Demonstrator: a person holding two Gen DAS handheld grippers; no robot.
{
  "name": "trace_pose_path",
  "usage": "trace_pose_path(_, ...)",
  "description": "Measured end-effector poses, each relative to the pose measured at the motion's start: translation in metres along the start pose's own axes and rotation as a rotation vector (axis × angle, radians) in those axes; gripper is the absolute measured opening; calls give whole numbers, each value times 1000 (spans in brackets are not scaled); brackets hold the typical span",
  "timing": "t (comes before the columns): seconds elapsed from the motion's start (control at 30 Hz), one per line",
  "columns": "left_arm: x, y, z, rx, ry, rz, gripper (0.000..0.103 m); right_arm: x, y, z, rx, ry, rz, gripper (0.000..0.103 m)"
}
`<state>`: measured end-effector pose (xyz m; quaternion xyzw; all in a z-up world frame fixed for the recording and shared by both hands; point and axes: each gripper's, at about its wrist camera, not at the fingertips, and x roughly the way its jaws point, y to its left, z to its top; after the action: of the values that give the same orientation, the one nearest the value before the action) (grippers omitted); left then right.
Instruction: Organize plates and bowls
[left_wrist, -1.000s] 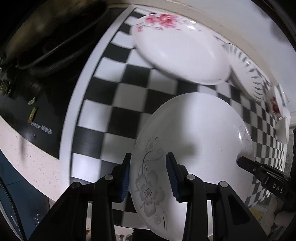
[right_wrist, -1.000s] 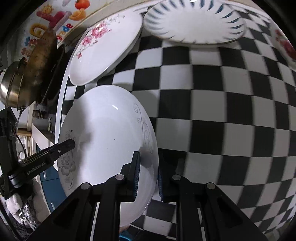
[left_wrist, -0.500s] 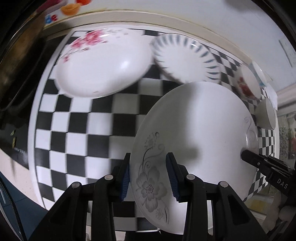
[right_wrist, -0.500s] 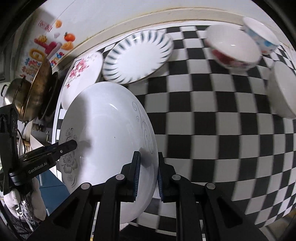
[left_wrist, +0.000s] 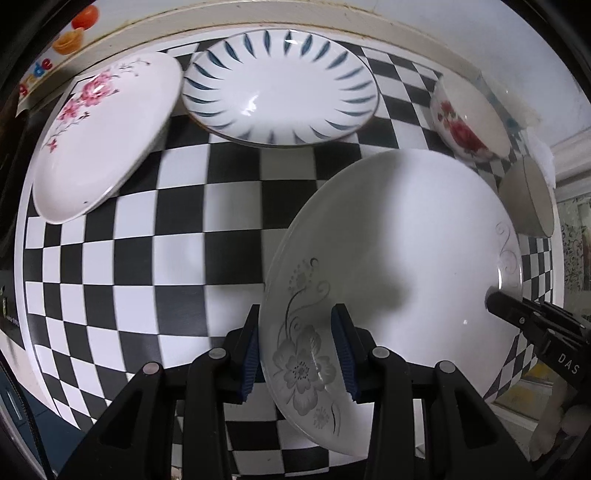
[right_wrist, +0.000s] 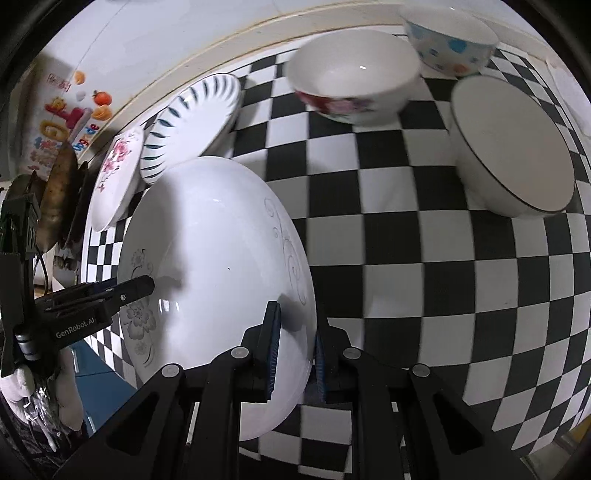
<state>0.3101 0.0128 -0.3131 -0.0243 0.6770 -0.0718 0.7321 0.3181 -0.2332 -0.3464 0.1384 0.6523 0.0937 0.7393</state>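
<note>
Both grippers hold one large white plate with a grey flower print (left_wrist: 399, 251), seen also in the right wrist view (right_wrist: 218, 266), lifted above the checkered cloth. My left gripper (left_wrist: 297, 349) is shut on its flowered rim. My right gripper (right_wrist: 295, 347) is shut on the opposite rim. A blue-striped plate (left_wrist: 277, 88) and a pink-flower plate (left_wrist: 99, 133) lie at the back left. A rose bowl (right_wrist: 351, 77), a dotted bowl (right_wrist: 450, 40) and a dark-rimmed white bowl (right_wrist: 513, 147) stand at the back right.
The black-and-white checkered cloth (left_wrist: 155, 258) covers the counter up to the white wall. A stove with a pan (right_wrist: 55, 192) lies left of the cloth. The counter's front edge drops to a blue cabinet (right_wrist: 99, 387).
Both grippers have carried the grey-flower plate to the right along the counter, away from the stove. The bowls have come into view and the striped plate now lies behind the held plate.
</note>
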Motion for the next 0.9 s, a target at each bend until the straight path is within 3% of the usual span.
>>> trace_pose_path(0.33,16,-13,7,-2,32,32,34,10,-28,3,13,25,4,18)
trace_pose_path(0.9,22,-31,-1,2,35,80,34,25,-39,6,1,74,13,19)
